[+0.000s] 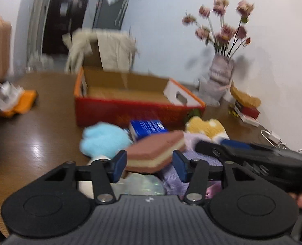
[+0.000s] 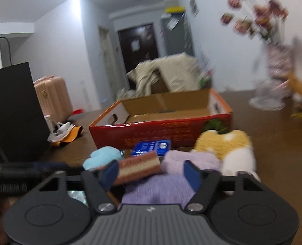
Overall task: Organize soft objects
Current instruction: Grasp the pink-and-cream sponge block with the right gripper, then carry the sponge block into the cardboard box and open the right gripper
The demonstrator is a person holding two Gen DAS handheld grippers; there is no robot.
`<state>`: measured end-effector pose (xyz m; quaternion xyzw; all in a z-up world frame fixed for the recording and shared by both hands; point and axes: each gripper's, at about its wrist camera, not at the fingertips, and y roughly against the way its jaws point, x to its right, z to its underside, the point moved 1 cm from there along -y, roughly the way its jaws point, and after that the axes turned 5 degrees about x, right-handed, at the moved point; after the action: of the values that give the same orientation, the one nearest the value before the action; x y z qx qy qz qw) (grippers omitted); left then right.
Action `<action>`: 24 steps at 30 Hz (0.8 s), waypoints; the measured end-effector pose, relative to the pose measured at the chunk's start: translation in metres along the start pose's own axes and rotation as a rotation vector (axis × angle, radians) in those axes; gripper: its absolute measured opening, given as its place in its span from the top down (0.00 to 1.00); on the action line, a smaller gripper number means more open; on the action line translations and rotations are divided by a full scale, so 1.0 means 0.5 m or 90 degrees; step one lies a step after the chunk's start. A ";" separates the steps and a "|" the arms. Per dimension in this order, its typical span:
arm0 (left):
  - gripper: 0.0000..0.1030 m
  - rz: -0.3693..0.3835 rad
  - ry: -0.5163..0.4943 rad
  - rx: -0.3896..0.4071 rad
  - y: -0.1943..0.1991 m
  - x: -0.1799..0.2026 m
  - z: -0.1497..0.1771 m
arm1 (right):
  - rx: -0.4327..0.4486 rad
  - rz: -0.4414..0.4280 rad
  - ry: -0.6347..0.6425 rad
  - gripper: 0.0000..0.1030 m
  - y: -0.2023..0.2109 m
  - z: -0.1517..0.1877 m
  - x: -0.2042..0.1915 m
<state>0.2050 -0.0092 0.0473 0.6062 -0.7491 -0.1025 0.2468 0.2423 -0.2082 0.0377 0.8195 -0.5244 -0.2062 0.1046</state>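
Note:
A pile of soft things lies on the brown table in front of an open red cardboard box (image 1: 130,110) (image 2: 161,130). It holds a brown-and-cream layered sponge (image 1: 157,151) (image 2: 138,166), a light blue plush (image 1: 104,138) (image 2: 102,157), a yellow-and-white plush (image 1: 206,125) (image 2: 228,147), purple cloth (image 1: 193,159) (image 2: 163,187) and a blue packet (image 1: 147,127) (image 2: 151,147). My left gripper (image 1: 150,166) is open, its pads on either side of the sponge. My right gripper (image 2: 151,173) is open over the purple cloth, beside the sponge; it also shows in the left wrist view (image 1: 253,153).
A vase of pink flowers (image 1: 220,75) and a small stack of boxes (image 1: 247,108) stand at the back right by the wall. A black bag (image 2: 12,110) stands at the left, with orange and white wrappers (image 1: 14,100) near it. A chair with a beige coat (image 1: 102,51) stands behind the box.

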 end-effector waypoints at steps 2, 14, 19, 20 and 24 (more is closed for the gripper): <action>0.51 -0.006 0.015 -0.027 -0.028 0.003 -0.003 | -0.026 -0.019 -0.009 0.47 -0.045 -0.022 0.011; 0.59 0.030 0.159 -0.067 -0.084 -0.044 -0.033 | -0.166 -0.099 -0.130 0.69 -0.165 -0.057 0.060; 0.59 0.047 0.146 0.020 -0.051 -0.043 -0.133 | -0.080 -0.135 -0.117 0.70 -0.120 -0.140 0.042; 0.59 0.049 0.143 0.034 -0.057 -0.051 -0.162 | -0.073 -0.141 -0.118 0.70 -0.130 -0.159 0.043; 0.59 0.056 0.160 0.039 -0.150 -0.105 -0.259 | -0.081 -0.145 -0.171 0.70 -0.237 -0.227 0.068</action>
<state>0.3409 0.0417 0.1115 0.5881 -0.7409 0.0081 0.3243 0.4022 -0.1932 0.0851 0.8306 -0.4233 -0.3566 0.0611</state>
